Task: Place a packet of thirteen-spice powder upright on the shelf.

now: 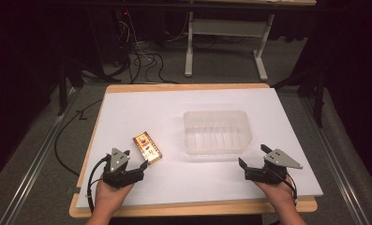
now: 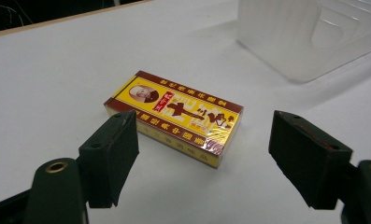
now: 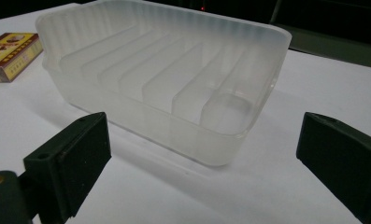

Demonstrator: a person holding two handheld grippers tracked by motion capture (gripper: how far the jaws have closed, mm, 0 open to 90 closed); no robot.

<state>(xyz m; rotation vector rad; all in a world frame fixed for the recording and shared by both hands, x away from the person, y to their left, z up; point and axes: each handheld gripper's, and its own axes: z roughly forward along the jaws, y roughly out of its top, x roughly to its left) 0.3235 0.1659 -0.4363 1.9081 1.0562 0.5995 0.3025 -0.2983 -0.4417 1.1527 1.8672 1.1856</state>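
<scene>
Both tongs, left and right, rest spread on the tabletop, flanking a yellow box and clear tray.

A dim room with grey carpet. Beyond the white-topped table stands a pale desk frame; black cables trail far left.

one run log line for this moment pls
left gripper: open, facing yellow-and-maroon flat carton | right gripper: open, facing empty translucent ribbed plastic tray | nothing held
</scene>
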